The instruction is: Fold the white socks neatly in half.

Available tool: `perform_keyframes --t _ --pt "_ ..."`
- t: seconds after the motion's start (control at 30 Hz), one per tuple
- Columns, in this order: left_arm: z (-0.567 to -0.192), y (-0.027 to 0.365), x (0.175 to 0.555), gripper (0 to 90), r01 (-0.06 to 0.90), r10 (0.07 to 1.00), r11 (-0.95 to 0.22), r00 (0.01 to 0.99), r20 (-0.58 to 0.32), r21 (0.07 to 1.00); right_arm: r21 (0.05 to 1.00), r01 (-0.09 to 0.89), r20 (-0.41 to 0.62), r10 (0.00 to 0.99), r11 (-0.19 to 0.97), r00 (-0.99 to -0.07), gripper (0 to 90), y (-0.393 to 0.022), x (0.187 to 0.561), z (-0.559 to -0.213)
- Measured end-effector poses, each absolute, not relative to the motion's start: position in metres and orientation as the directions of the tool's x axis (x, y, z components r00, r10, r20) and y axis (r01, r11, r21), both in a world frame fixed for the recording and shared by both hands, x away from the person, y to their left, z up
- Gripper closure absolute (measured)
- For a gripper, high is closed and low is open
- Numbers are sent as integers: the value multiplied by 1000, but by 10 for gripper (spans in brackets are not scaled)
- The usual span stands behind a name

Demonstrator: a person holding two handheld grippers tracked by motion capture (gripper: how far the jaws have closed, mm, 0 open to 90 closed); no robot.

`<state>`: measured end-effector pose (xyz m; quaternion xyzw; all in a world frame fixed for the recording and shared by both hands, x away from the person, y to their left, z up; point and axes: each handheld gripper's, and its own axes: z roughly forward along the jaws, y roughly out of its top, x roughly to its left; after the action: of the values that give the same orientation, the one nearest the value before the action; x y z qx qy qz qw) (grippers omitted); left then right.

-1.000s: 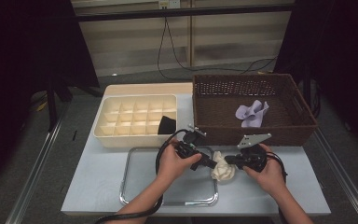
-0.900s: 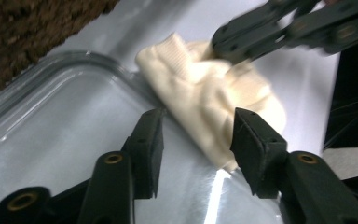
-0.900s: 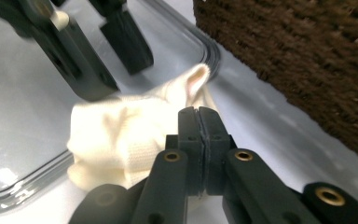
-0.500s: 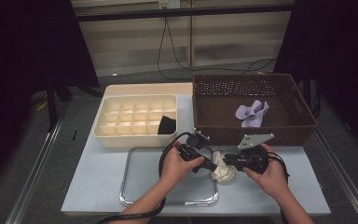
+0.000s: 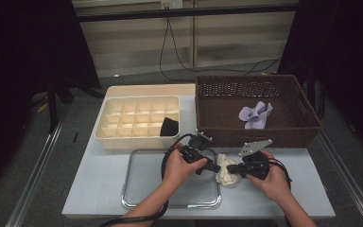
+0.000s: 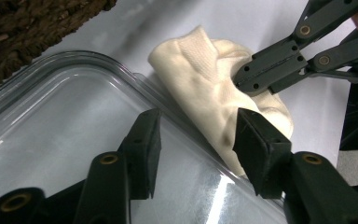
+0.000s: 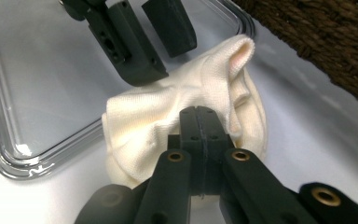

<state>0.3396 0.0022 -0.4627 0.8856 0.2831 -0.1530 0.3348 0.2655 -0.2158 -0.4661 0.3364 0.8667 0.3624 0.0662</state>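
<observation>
A crumpled cream cloth (image 5: 227, 173) lies on the white table, against the right rim of a clear tray (image 5: 137, 189). My right gripper (image 7: 199, 114) is shut on the cloth (image 7: 144, 116), pinching a fold near its middle, after its jaws closed again just now. My left gripper (image 6: 198, 119) is open and its jaws have just been opening. One jaw stands over the tray (image 6: 65, 121), the other by the cloth's (image 6: 200, 79) edge, and whether it touches I cannot tell. In the high view the left gripper (image 5: 216, 169) and right gripper (image 5: 230, 169) face each other across the cloth.
A brown wicker basket (image 5: 260, 137) with a purple cloth (image 5: 255, 115) in it stands just behind the hands. To the back left is a cream divided box (image 5: 137, 118) with a black item (image 5: 169, 126) in one compartment. The table's front edge runs close below the tray.
</observation>
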Motion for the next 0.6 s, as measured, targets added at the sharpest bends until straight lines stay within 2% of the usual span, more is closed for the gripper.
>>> perform_keyframes --t 0.43,0.53,0.6 --pt "-463 -8 340 552 595 387 -634 797 -464 494 678 537 141 628 502 -765 900 -220 264 -469" --pt "-462 -9 340 615 593 381 -639 797 -469 490 680 529 127 630 507 -766 900 -219 263 -469" --pt "-462 -10 339 624 586 372 -643 802 -467 494 684 517 117 622 515 -774 900 -219 263 -469"
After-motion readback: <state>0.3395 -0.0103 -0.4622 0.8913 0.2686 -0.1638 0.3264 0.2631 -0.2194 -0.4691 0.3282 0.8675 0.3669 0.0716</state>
